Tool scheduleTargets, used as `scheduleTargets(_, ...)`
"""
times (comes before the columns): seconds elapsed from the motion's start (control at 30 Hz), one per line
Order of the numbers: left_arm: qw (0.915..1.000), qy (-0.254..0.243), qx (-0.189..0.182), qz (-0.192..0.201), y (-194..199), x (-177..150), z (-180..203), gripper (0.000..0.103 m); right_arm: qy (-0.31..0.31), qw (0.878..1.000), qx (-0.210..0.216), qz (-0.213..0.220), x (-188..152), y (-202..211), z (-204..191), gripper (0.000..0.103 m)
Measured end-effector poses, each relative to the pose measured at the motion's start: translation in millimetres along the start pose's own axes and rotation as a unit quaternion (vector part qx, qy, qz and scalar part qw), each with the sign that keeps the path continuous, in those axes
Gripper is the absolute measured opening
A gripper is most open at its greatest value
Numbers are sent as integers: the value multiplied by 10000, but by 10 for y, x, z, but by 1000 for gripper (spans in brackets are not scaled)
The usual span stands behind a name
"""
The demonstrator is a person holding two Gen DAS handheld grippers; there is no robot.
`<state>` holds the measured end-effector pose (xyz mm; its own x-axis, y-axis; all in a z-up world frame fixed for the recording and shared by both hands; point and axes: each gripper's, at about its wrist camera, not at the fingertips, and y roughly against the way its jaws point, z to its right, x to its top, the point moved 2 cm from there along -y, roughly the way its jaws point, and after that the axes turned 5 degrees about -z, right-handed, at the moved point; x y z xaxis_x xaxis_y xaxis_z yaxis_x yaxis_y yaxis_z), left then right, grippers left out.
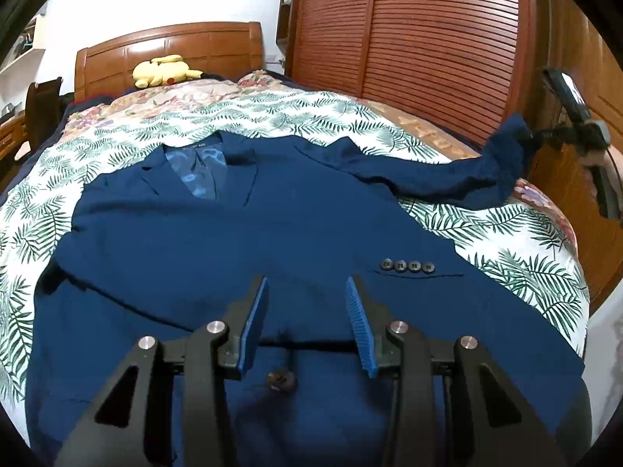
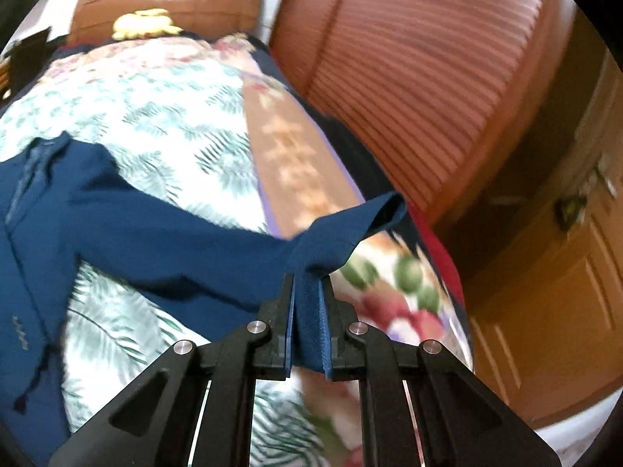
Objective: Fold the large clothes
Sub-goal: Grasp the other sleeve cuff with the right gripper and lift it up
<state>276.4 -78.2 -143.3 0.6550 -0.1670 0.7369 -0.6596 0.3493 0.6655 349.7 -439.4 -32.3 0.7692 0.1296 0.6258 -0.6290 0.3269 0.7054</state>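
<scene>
Far left, yellow plush toy (image 1: 165, 71) sat against the wooden headboard (image 1: 171, 52). Navy blazer (image 1: 218, 241) lay front-up across the leaf-print bedspread (image 1: 518, 268), collar far, hem near. Left tool (image 1: 307, 292) hovered over the blazer's near half, blue pads (image 1: 255, 323) spread with nothing between them, a row of cuff buttons (image 1: 407, 265) just right of it. Blazer's right sleeve (image 2: 187, 249) stretched off toward the bed's right edge, lifted clear of the bedspread. Right tool (image 2: 307, 284) was pinching the sleeve near its cuff, pads pressed onto the cloth. Louvred wardrobe doors (image 1: 409, 46) stood along the far right.
</scene>
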Motion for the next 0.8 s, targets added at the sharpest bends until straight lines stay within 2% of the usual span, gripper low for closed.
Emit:
scheduleTargets(0.27, 9999, 22, 7, 129, 191, -7, -79, 40, 559, 9962, 362, 554, 312, 469, -701, 8)
scheduleTargets(0.67, 9995, 136, 181, 241, 445, -89, -339, 40, 1334, 9783, 970, 1257, 604, 1062, -1726, 8)
scheduleTargets(0.8, 9992, 185, 227, 270, 516, -115, -425, 40, 1718, 9705, 987, 1375, 652, 1249, -1988, 8)
